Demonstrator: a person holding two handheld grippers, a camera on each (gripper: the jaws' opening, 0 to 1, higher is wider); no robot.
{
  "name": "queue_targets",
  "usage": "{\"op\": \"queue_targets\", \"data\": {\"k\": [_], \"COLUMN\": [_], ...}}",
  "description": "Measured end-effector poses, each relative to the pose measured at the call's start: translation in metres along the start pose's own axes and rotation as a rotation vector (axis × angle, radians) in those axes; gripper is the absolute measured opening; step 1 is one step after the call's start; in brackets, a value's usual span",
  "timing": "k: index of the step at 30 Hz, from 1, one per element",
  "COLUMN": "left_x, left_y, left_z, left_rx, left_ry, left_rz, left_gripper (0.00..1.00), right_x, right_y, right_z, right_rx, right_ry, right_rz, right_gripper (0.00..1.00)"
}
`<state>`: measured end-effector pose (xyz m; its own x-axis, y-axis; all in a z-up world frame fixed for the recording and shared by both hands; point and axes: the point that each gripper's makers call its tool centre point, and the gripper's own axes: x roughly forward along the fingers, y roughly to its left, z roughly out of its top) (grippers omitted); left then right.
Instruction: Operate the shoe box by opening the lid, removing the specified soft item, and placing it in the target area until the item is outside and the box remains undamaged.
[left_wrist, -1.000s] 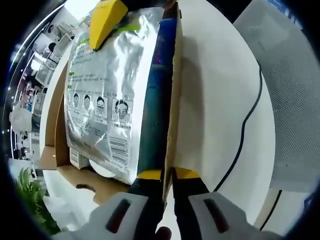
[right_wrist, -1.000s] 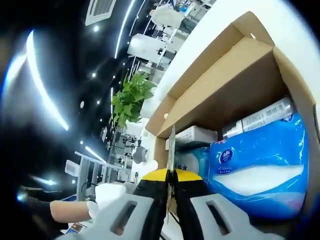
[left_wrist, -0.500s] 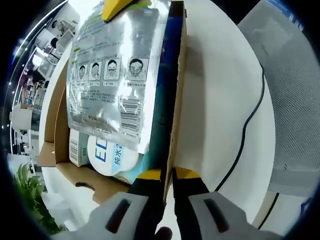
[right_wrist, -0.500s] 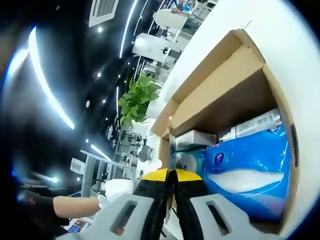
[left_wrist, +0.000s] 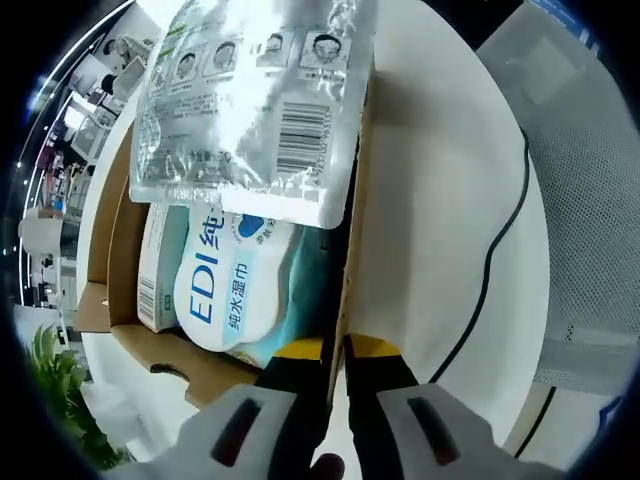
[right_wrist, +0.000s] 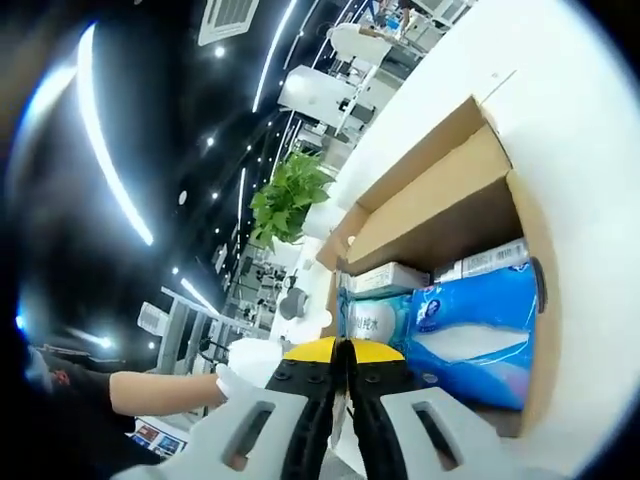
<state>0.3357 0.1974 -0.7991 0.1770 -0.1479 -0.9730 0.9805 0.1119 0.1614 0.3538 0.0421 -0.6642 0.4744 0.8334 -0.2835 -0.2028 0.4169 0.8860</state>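
Note:
A brown cardboard shoe box lies open on a white table. My left gripper is shut on the box's side wall. A silver foil mask pack hangs above the box, lifted off a white-and-blue wet wipes pack. In the right gripper view my right gripper is shut on the foil pack's thin edge, well above the box. Inside lie a blue tissue pack, the wipes pack, a small carton and a bottle.
A black cable runs over the table beside the box, with a grey mesh surface beyond it. A green plant stands past the box's far end. A person's white-gloved hand shows low at the left.
The foil pack has risen out of the box, uncovering the wipes pack. The right gripper has drawn away, so the box looks smaller. The left gripper stays on the wall.

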Motion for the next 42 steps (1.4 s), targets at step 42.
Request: {"op": "queue_targets", "data": {"k": [42], "left_x": [0.000], "left_y": [0.003], "left_z": [-0.002], "left_rx": [0.018], "left_ry": [-0.010], "left_rz": [0.016], "left_gripper": [0.06], "right_x": [-0.108], "right_y": [0.016], "right_z": [0.003], "right_rx": [0.059], "right_ry": [-0.203], "right_rz": [-0.015], "right_gripper": [0.00]}}
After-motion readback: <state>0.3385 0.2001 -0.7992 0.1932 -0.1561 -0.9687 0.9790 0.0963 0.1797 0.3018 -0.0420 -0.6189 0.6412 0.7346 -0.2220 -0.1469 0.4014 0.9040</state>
